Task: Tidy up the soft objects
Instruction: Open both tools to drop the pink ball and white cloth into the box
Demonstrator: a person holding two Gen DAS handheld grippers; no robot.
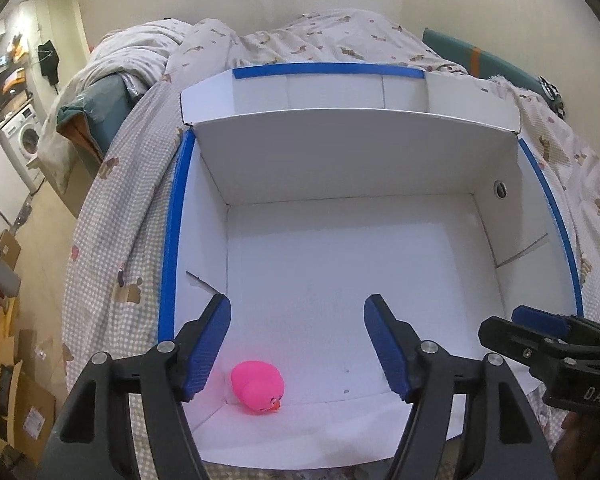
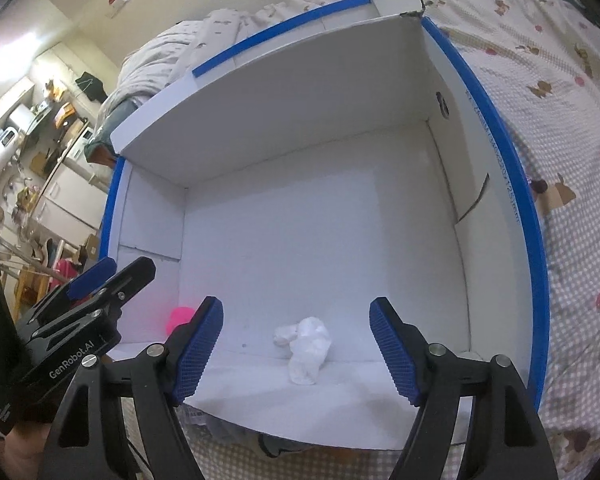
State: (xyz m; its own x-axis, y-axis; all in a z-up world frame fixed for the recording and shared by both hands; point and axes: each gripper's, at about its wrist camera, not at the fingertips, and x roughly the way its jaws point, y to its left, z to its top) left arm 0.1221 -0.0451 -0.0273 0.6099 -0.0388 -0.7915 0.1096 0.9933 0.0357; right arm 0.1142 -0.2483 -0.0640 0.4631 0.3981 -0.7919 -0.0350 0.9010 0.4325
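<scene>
A white cardboard box (image 1: pixel 352 168) with blue-taped edges lies open on the bed. A pink rubber duck (image 1: pixel 258 392) lies on its side on the box floor near the front left corner, free of my left gripper (image 1: pixel 298 350), which hangs open above it with nothing between its blue pads. In the right wrist view a crumpled white soft object (image 2: pixel 306 346) rests on the box floor (image 2: pixel 300 240) near the front wall. My right gripper (image 2: pixel 296 346) stands open over it, pads apart from it. The duck (image 2: pixel 180 316) peeks out behind the left pad.
The box sits on a checked bedspread (image 1: pixel 112 248) with a rumpled duvet (image 1: pixel 300 40) behind it. Left of the bed the floor holds cardboard boxes (image 1: pixel 24 412) and a washing machine (image 1: pixel 24 136). A flap (image 1: pixel 340 96) stands up at the box's far side.
</scene>
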